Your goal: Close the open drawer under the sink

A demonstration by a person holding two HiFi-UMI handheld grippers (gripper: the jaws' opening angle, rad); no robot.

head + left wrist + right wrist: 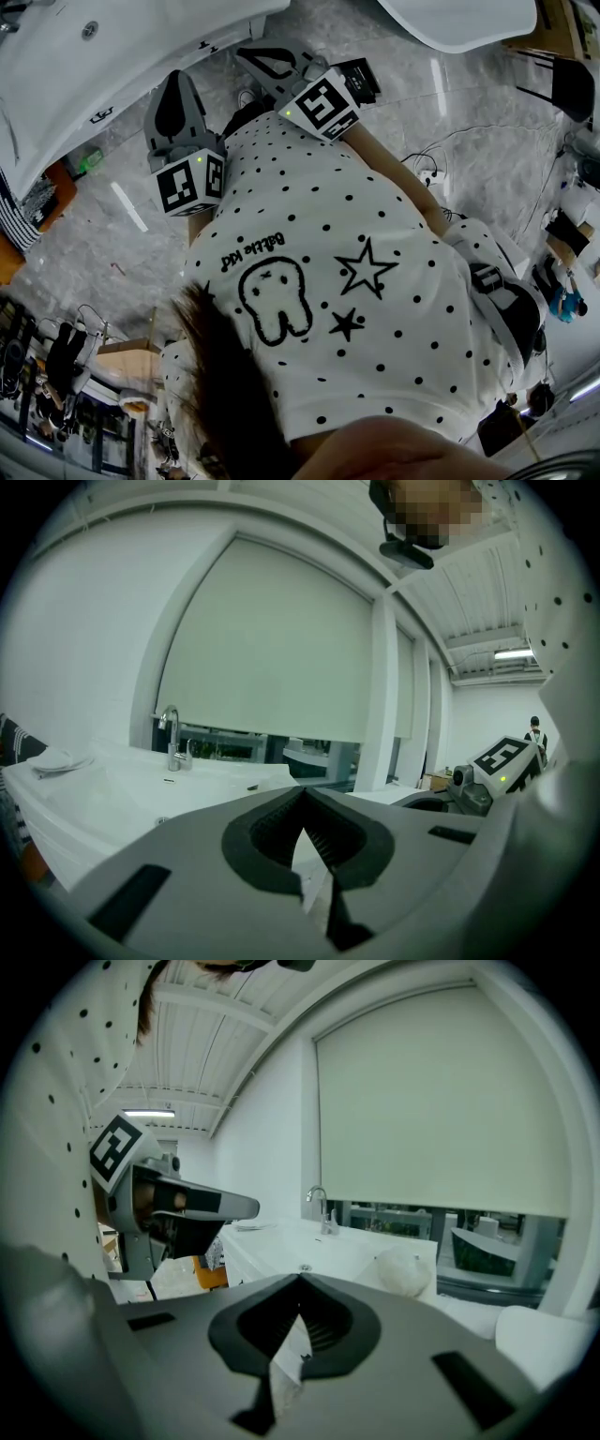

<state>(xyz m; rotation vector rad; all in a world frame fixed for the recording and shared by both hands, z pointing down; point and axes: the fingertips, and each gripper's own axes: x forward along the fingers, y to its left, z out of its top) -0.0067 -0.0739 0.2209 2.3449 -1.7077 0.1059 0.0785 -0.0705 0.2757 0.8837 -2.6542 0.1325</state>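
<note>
The white sink counter [56, 84] lies at the top left of the head view, with its chrome tap [172, 738] also in the left gripper view. Below the counter's edge an orange-brown wooden part [52, 192] shows; I cannot tell whether it is the drawer. My left gripper [172, 82] is held in front of the person's dotted shirt, pointing toward the counter and short of it, jaws shut and empty. My right gripper [248, 52] is beside it, also shut with nothing in it. In the right gripper view the tap [323, 1208] and counter [281, 1241] lie ahead.
A white tub rim [459, 23] sits at the top right above the grey marble floor [122, 253]. A striped cloth [14, 220] hangs at the left edge. A white rounded lump [405, 1271] rests on the counter. Cables and clutter line the right and lower left.
</note>
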